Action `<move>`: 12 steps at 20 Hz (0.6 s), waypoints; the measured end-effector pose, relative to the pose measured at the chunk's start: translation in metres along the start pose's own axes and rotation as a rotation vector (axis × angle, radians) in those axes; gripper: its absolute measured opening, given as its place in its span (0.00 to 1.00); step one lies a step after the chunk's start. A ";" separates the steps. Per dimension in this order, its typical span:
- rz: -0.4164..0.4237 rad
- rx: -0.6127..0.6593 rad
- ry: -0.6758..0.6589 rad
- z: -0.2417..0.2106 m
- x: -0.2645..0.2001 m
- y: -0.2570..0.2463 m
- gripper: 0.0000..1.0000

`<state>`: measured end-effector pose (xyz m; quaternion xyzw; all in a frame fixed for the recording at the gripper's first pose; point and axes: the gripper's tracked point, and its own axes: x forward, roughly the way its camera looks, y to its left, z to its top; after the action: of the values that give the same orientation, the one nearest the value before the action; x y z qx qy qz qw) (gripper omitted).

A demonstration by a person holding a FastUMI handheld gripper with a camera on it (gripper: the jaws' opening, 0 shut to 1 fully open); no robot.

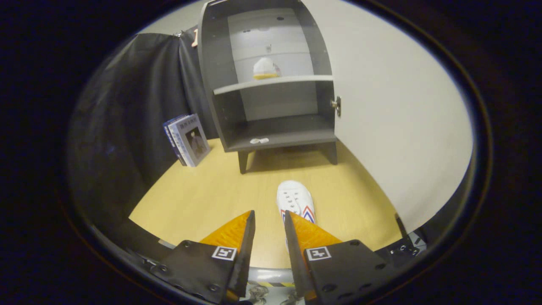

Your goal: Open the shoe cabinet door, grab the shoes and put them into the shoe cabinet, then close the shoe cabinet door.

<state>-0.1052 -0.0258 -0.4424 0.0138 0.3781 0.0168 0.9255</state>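
The grey shoe cabinet stands at the back of the wooden table with its white door swung wide open to the right. One white shoe sits on the cabinet's upper shelf. A second white shoe with red and blue side stripes lies on the table, toe pointing at the cabinet, just ahead of my right finger and partly hidden by it. My gripper is open with a narrow gap, nothing held between the fingers.
A small stack of books leans upright left of the cabinet against the dark cloth wall. A small white scrap lies on the cabinet's bottom shelf. The door carries a metal knob. The table's front edge runs just under my fingers.
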 end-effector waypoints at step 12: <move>-0.027 -0.035 0.164 -0.063 0.094 -0.016 0.45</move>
<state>-0.0826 -0.0367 -0.5537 -0.0090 0.4526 0.0122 0.8916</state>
